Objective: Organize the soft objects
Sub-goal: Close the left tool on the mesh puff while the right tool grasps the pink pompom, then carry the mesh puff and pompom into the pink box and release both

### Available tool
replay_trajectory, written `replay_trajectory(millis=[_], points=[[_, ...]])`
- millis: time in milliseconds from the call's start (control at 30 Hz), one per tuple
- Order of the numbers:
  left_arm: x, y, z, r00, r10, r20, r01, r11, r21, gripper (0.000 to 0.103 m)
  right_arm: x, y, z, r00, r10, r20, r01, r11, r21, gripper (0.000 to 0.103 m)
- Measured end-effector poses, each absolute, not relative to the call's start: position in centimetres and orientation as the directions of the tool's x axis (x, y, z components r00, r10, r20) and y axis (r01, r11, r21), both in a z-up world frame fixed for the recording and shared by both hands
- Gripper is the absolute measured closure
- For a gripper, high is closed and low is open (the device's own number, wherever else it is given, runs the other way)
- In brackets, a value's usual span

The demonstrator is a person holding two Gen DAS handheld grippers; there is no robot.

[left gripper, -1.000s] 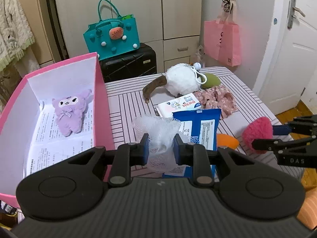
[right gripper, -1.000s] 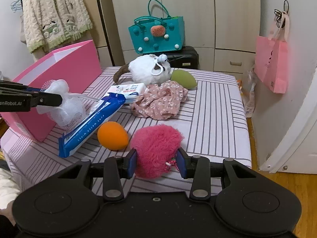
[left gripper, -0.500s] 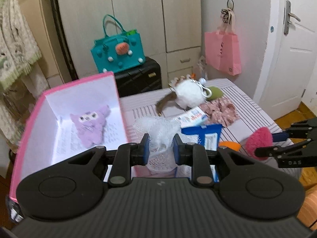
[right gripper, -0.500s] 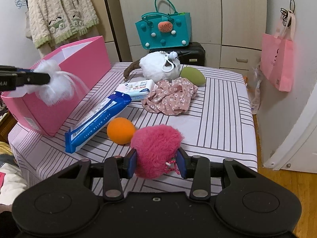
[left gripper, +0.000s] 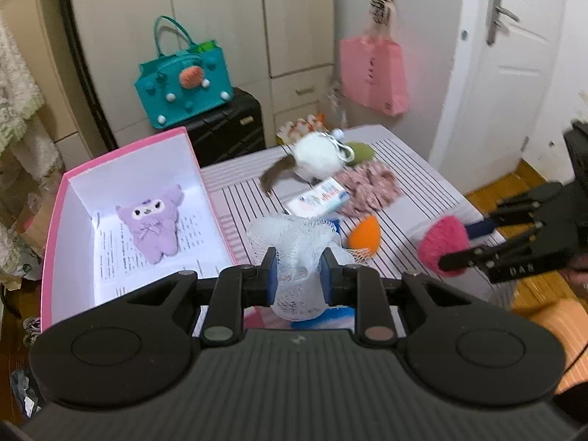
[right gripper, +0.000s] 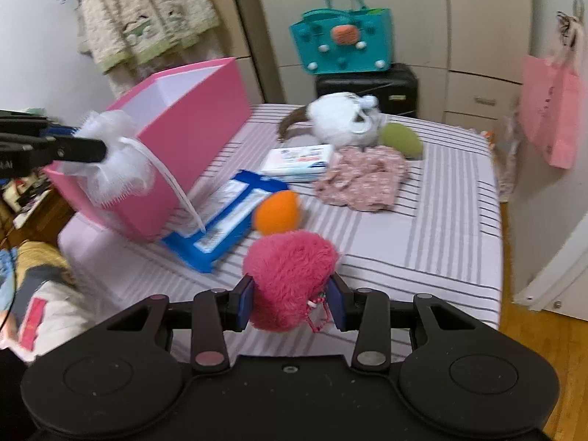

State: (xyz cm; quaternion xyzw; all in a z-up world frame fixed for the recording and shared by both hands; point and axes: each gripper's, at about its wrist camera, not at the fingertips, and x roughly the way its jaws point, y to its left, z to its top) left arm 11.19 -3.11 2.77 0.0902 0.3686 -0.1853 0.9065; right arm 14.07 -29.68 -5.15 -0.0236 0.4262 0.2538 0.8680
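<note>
My left gripper (left gripper: 297,275) is shut on a white mesh bath pouf (left gripper: 294,242), held in the air over the near right edge of the pink box (left gripper: 62,198); from the right wrist view the pouf (right gripper: 117,154) hangs at the box's near corner (right gripper: 183,139). A purple plush (left gripper: 152,220) lies inside the box. My right gripper (right gripper: 290,299) is shut on a fuzzy pink heart plush (right gripper: 290,275), lifted above the striped table's (right gripper: 441,220) front; the left wrist view shows this plush (left gripper: 443,244) at the right.
On the table lie an orange sponge (right gripper: 277,211), a blue wipes pack (right gripper: 228,217), a white tissue pack (right gripper: 299,158), a floral cloth (right gripper: 362,176), a white furry plush (right gripper: 340,119) and a green sponge (right gripper: 400,139). A teal bag (right gripper: 343,44) sits on a black suitcase behind.
Both grippers have risen with their loads. The pouf has moved left from over the wipes pack to the pink box's edge. The pink heart has lifted off the table.
</note>
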Motion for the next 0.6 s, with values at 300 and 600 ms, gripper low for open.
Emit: replay_trajectory(millis=[300,600], points=[[9.0,-1.4,4.1,0.619,-0.286,-0.731,0.424,0.906,0.004,0.081,12.4,-25.9,-2.3,0.417,0.502,-0.758,-0.572,0.793,0.211,0.057],[7.4,2.2,5.8,0.622,-0.268,-0.736,0.395,0.919,-0.001,0.081,11.2,-21.6,0.2,0.347,0.558,-0.753,-0.664,0.714,0.223,0.057]])
